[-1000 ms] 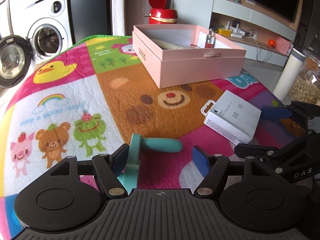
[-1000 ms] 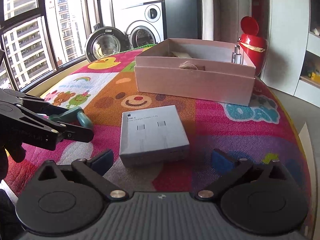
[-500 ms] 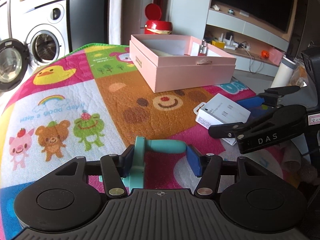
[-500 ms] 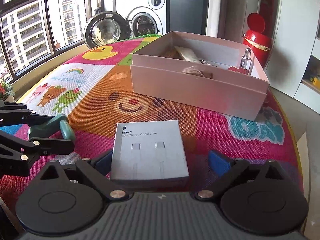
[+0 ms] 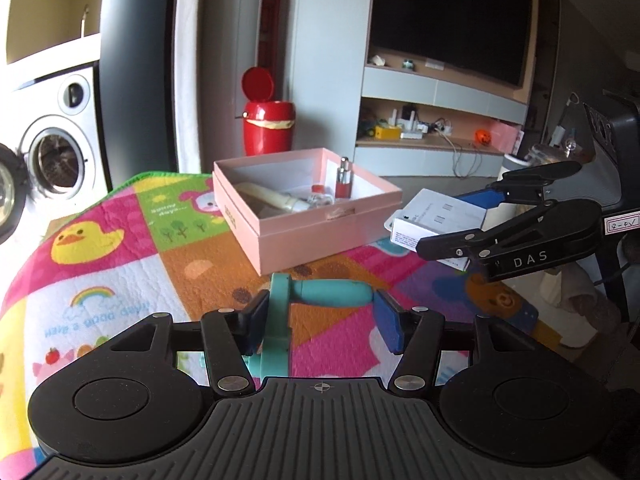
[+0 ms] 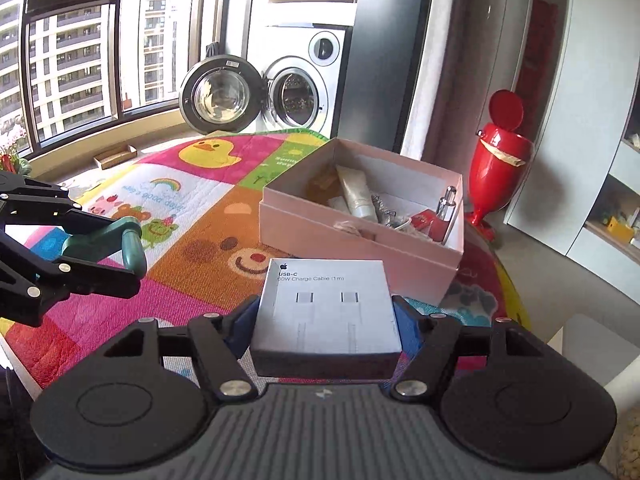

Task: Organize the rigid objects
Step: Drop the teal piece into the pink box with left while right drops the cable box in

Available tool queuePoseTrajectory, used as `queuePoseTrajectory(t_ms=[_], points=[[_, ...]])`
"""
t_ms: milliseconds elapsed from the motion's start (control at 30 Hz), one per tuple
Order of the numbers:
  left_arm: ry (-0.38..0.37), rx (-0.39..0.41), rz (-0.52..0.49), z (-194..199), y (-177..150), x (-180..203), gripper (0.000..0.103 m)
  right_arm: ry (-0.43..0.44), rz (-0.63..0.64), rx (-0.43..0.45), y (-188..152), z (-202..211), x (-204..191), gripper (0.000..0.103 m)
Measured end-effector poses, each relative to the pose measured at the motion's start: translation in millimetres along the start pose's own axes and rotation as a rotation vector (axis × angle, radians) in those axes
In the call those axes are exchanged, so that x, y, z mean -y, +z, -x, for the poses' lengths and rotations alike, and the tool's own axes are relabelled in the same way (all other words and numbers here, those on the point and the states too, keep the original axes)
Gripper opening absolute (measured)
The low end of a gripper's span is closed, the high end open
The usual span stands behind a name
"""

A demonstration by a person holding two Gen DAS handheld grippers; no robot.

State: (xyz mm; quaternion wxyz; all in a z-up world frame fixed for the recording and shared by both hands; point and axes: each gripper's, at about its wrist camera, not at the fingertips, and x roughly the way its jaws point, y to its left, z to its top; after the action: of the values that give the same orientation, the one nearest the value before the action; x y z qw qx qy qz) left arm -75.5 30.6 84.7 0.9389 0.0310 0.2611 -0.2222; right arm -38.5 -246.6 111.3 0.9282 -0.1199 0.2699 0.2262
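My left gripper (image 5: 320, 320) is shut on a teal T-shaped handle (image 5: 320, 294) and holds it above the cartoon mat (image 5: 120, 264). My right gripper (image 6: 326, 320) is shut on a white USB-C cable box (image 6: 326, 304), lifted off the mat; it also shows in the left wrist view (image 5: 436, 220). An open pink box (image 5: 316, 216) sits ahead on the mat, also in the right wrist view (image 6: 360, 236). It holds a cream tube (image 6: 354, 192), a small bottle (image 5: 344, 178) and other small items. The left gripper with the teal handle (image 6: 124, 240) appears at the left of the right wrist view.
A red bin (image 5: 268, 128) stands on the floor behind the mat. A washing machine with its door open (image 6: 296, 96) is at the back. A TV cabinet with clutter (image 5: 432, 132) lies beyond the pink box. The mat's edge drops off on the right.
Both grippers closed on their objects and lifted them off the mat. Both have risen and moved closer to the pink box.
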Motion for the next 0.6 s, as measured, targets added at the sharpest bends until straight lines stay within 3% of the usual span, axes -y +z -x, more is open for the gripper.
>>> queuePoseTrajectory(t_ms=[200, 267, 400, 600], points=[[-0.001, 0.291, -0.032, 12.6, 98.2, -7.8, 0.060, -0.108, -0.056, 0.210, 85.0, 33.3, 44.7, 0.069], [-0.008, 0.337, -0.025, -1.4, 128.6, -10.0, 0.059, -0.120, -0.071, 0.231, 111.3, 27.1, 56.0, 0.069], [-0.057, 0.279, 0.081, -58.5, 160.6, -22.0, 0.059, -0.149, -0.123, 0.209, 150.0, -14.7, 78.2, 0.069], [-0.055, 0.103, 0.193, -153.6, 142.1, -48.3, 0.060, -0.115, -0.224, 0.105, 155.6, -95.7, 97.9, 0.069]])
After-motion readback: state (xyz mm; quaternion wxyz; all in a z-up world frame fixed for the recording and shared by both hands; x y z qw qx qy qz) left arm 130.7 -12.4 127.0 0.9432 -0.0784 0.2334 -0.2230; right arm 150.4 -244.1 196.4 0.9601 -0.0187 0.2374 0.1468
